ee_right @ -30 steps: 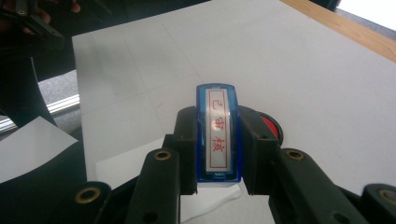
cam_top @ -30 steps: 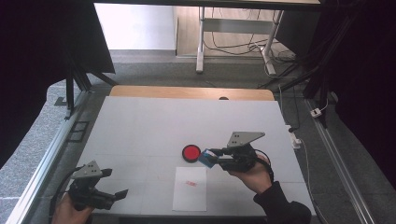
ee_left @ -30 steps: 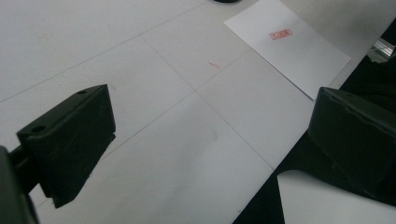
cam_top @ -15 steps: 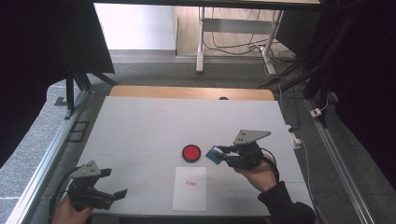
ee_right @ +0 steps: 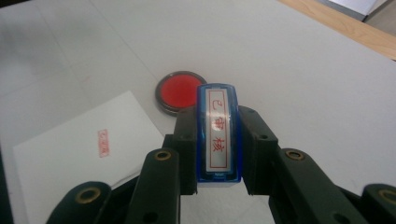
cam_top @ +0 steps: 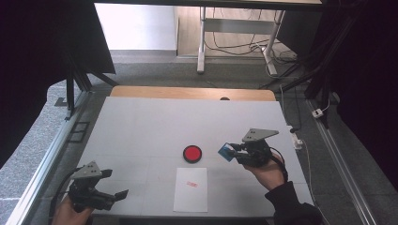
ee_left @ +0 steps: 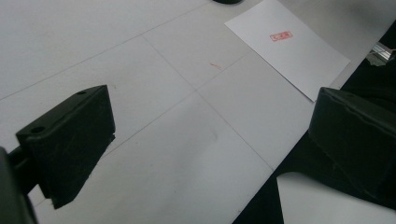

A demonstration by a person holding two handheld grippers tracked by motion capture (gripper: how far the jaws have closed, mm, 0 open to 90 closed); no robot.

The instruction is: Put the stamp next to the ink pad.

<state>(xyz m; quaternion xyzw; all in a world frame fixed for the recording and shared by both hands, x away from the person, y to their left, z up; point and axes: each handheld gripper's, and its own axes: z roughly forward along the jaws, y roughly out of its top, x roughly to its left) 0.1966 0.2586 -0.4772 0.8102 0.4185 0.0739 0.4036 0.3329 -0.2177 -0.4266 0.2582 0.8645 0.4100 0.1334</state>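
Clamping the stamp (ee_right: pixel 218 133) tight in my right gripper (ee_right: pixel 218 154), long axis fwd, w/ ink pad (ee_right: pixel 180 91) just ahead-left; left gripper (cam_top: pixel 101 190) open, empty.

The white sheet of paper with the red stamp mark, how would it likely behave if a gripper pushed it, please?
The white sheet of paper lies flat and thin on the table, so it would probably slide easily and feel very light. Being unweighted, it would likely buckle or flop if lifted by one edge.

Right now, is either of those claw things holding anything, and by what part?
The right gripper clamps a blue stamp by its two long sides. The left gripper holds nothing.
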